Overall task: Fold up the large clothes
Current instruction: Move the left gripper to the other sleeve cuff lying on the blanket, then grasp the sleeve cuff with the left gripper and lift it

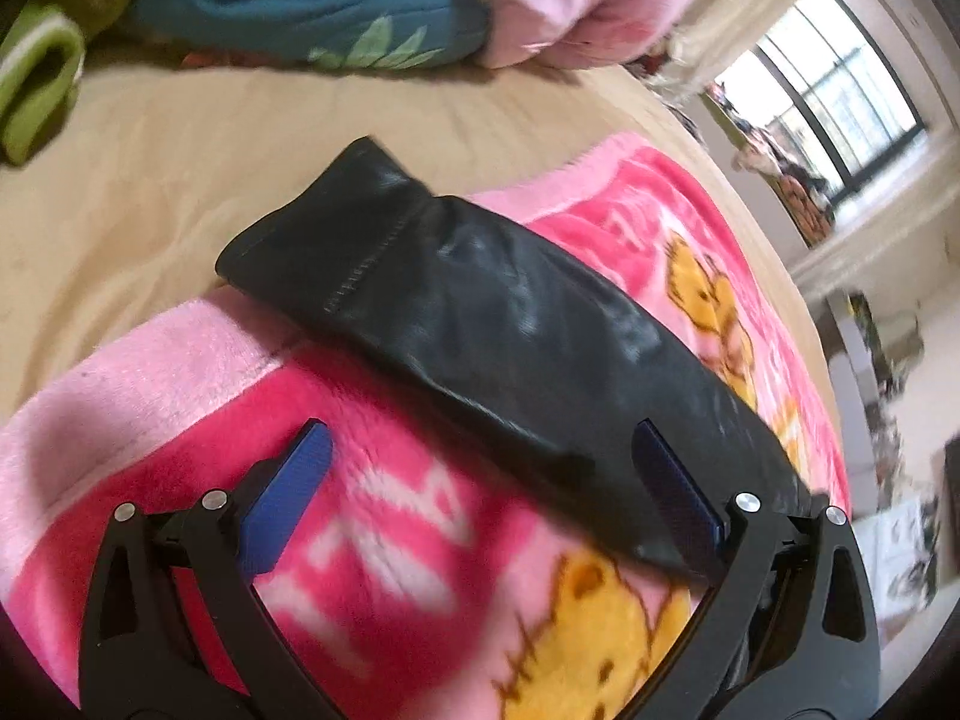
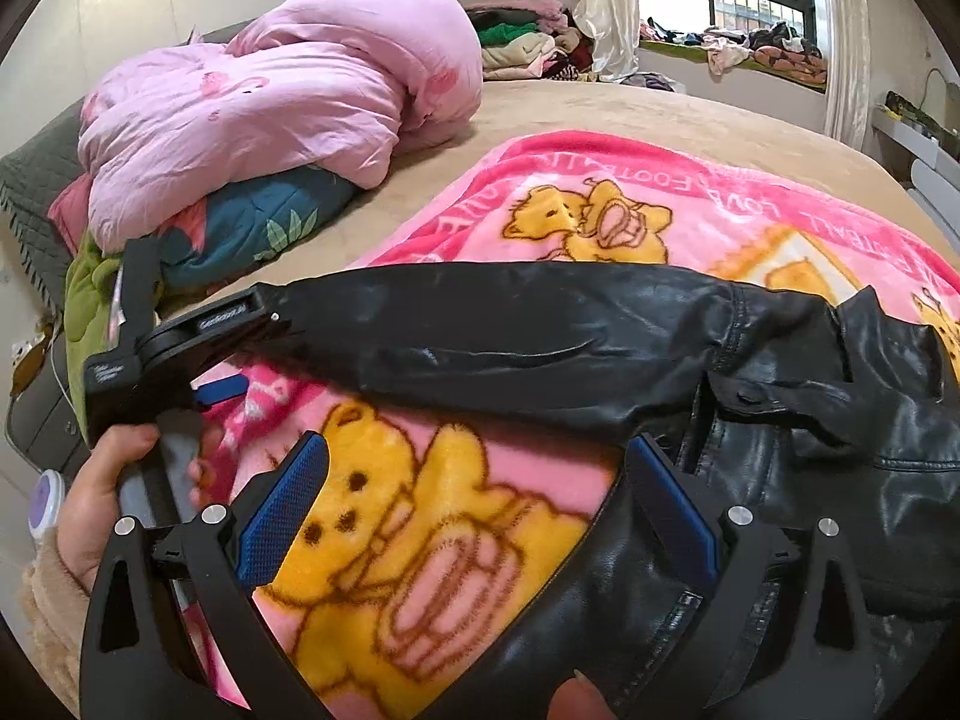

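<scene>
Both tongs, left [image 1: 480, 486] and right [image 2: 480, 498], spread wide, gripping nothing, just above black jacket [image 2: 600, 324].

**Item count on the bed, both wrist views.**

One black leather jacket [image 2: 780, 420], one sleeve [image 1: 456, 306] of it stretched out flat; one pink cartoon blanket [image 2: 600, 180] beneath, on which at least four yellow bear figures can be counted in the right wrist view; one pink quilt [image 2: 288, 90] bundled on one teal leaf-print cover [image 2: 258, 228]; one green cloth [image 1: 36, 84]; two grippers, left gripper [image 1: 480, 480] and right gripper [image 2: 474, 492], each with two blue pads; one hand [image 2: 102, 510] visible.
</scene>
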{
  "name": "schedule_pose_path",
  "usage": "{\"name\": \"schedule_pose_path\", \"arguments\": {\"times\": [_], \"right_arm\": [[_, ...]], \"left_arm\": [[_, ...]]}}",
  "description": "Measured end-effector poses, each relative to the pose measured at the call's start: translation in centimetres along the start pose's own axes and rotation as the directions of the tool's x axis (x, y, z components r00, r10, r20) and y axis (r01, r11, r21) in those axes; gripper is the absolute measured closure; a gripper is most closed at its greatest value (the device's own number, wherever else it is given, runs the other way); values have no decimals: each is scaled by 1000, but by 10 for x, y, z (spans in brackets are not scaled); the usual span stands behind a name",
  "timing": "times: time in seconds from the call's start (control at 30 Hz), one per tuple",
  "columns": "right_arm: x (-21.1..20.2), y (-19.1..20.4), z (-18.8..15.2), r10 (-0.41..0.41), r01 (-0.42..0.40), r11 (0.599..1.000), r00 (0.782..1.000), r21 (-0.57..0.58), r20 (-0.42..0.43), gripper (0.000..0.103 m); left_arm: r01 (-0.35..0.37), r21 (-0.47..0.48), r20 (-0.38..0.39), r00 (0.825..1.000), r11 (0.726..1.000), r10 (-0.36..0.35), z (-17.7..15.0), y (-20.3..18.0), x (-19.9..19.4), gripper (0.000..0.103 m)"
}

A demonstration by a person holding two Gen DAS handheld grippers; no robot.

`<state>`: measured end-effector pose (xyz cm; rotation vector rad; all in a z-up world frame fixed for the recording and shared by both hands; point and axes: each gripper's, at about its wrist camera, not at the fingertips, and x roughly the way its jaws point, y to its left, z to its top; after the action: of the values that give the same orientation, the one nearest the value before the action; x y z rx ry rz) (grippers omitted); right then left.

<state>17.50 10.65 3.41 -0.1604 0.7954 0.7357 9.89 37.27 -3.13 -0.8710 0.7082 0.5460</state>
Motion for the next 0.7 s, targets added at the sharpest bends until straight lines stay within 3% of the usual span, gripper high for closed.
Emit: {"name": "schedule_pose_path", "arguments": {"times": [0.23, 0.3, 0.43, 0.5, 0.57, 0.7], "right_arm": [[-5, -9, -4, -12, 12, 1000, 1000, 13, 1, 5], [-8, -12, -6, -21, 21, 1000, 1000, 11, 6, 5], [-21, -26, -13, -42, 42, 999, 999, 27, 16, 5], [-26, -33, -17, -53, 52, 998, 998, 38, 21, 5], [-33, -40, -20, -61, 59, 997, 998, 53, 29, 5], [-44, -51, -29, -81, 78, 994, 996, 77, 42, 5]], "left_arm": [[-14, -49, 42, 999, 999, 16, 19, 4, 13, 9], [-2, -60, 76, 997, 998, 7, 26, 3, 14, 15], [-4, -39, 85, 996, 999, 8, 35, 2, 17, 69], [-4, 4, 100, 995, 1000, 4, 34, -5, 14, 78], [20, 42, 128, 991, 999, -25, 33, -14, 5, 94], [80, 111, 189, 977, 991, -100, 32, -35, -22, 99]]}}
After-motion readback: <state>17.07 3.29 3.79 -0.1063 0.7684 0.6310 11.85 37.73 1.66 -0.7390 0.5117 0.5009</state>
